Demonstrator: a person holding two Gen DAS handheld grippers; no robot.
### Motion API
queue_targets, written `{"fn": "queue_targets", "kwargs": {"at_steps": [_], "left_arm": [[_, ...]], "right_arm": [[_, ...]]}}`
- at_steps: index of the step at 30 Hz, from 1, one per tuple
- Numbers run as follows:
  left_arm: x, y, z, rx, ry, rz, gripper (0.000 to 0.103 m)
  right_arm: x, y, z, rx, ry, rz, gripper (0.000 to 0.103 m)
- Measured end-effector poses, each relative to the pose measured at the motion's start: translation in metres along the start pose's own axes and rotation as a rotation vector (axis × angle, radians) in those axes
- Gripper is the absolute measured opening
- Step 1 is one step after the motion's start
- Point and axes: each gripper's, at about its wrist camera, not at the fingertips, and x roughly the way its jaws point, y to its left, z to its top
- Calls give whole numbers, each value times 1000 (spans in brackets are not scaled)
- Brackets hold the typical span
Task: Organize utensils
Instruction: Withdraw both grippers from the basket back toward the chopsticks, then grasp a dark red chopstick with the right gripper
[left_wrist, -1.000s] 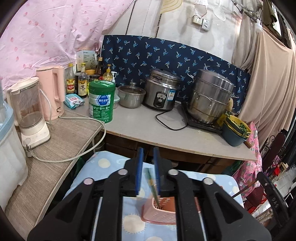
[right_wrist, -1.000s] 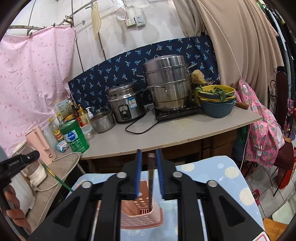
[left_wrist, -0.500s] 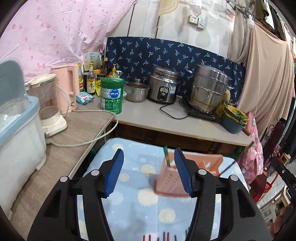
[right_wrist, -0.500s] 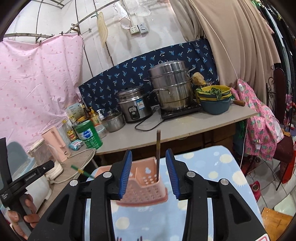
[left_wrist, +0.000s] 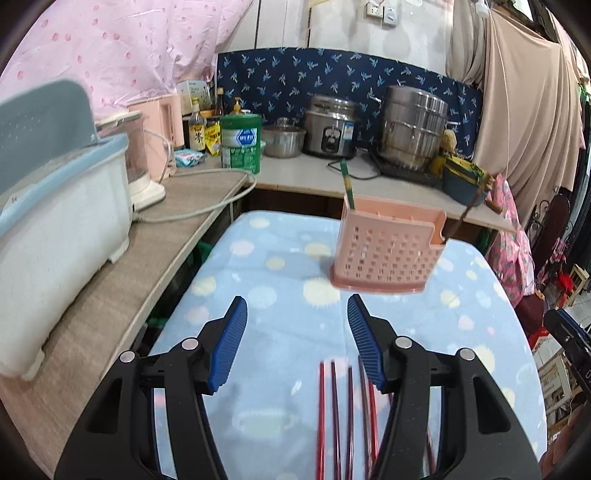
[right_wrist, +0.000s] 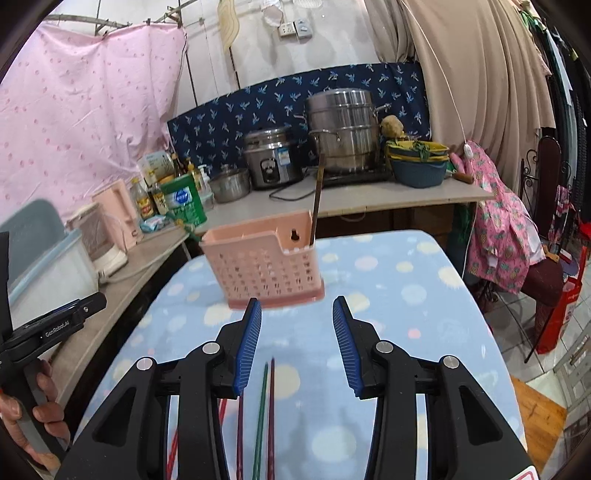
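A pink perforated utensil holder (left_wrist: 388, 251) (right_wrist: 264, 266) stands on the table's blue dotted cloth (left_wrist: 266, 295). A green chopstick (left_wrist: 347, 186) leans out of its left end, and a dark brown chopstick (right_wrist: 317, 199) (left_wrist: 461, 218) rises from its right end. Several loose red and dark chopsticks (left_wrist: 334, 413) lie on the cloth near me, with a green one (right_wrist: 260, 417) among them. My left gripper (left_wrist: 297, 341) hangs open above the cloth, short of the holder, nothing between its fingers. My right gripper (right_wrist: 297, 339) is open too, empty, over the loose chopsticks.
A counter (left_wrist: 306, 177) behind the table carries a rice cooker (left_wrist: 332, 123), a steel steamer pot (left_wrist: 413, 133), a green tin (left_wrist: 241, 142) and bowls (right_wrist: 419, 166). On the left side counter stand a white-blue bin (left_wrist: 55, 206) and a blender (left_wrist: 142, 166). A hand (right_wrist: 22, 417) grips the other tool.
Both grippers let go of their chopsticks, which now stand in the holder, opened, and drew back toward me and lower. Loose chopsticks on the cloth have come into view.
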Motion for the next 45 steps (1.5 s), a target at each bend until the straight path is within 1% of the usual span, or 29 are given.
{"fn": "queue_targets", "kwargs": {"at_steps": [3,10,17,20,29,32,34,45], "left_arm": [[-5,2,-22,9,27,7,54],[-10,6,-71,27,83,26,54],[-9,10,-114,28,158,12,54],[-7,12,-126,23,186,9,54],[-5,11,-154,24,250,-4,54],[-5,10,-160,27,263,-8,54],[-5,8,-163,31,269,-9,54],[-4,6,-172,34,296,-17,54]], "right_arm": [[-7,1,-25,4,39,4,39],[-15,8,-78,-19,108,-25,39],[-15,16,-121,-36,173,-46,39],[-14,18,-136,-44,197,-52,39],[-4,24,-160,-56,249,-47,38],[0,25,-165,-56,262,-46,35],[2,26,-167,-54,270,-45,30],[14,28,-173,-54,292,-34,17]]}}
